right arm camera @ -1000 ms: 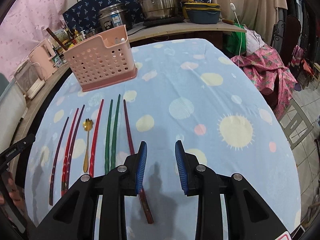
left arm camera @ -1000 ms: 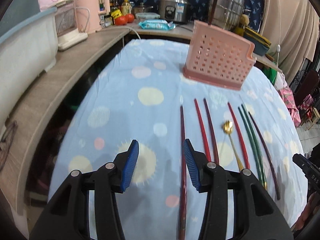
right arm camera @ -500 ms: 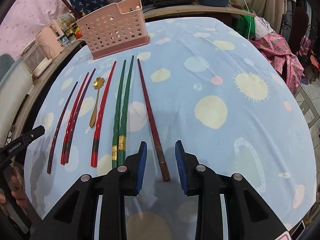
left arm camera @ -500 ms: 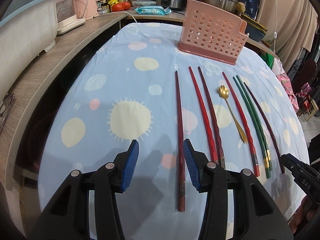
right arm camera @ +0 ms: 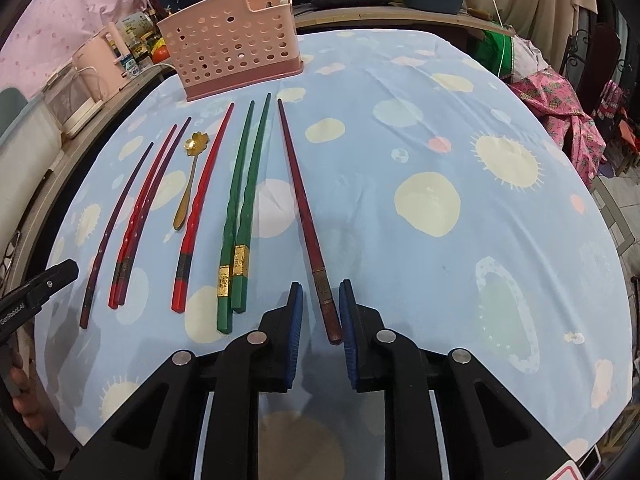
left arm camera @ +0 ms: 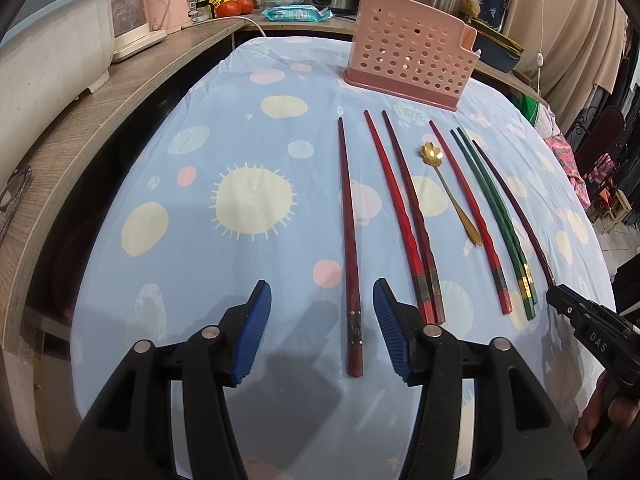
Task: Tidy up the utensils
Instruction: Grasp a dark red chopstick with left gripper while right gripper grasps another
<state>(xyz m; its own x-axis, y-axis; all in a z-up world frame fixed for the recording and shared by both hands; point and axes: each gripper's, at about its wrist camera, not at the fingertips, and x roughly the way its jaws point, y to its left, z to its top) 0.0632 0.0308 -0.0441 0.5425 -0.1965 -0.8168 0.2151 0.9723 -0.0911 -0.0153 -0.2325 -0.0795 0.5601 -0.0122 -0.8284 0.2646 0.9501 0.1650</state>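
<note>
Right gripper (right arm camera: 319,320) closing astride butt of rightmost dark-red chopstick (right arm camera: 302,208), not yet pinched; shaft ran straight ahead toward pink utensil basket (right arm camera: 232,36). Left gripper (left arm camera: 322,330) opening astride leftmost chopstick (left arm camera: 347,216).

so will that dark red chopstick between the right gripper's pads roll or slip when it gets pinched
The dark red chopstick looks thin and stiff, so probably light. Its faceted handle lies flat on the tablecloth, so rolling seems unlikely. The glossy finish might slip, though the right gripper, closing around it, has ribbed pads.

Table under blue spotted cloth (left arm camera: 256,200), chopsticks (left arm camera: 347,216), gold spoon (left arm camera: 448,190), pink basket (left arm camera: 408,64), possibly slotted
</note>
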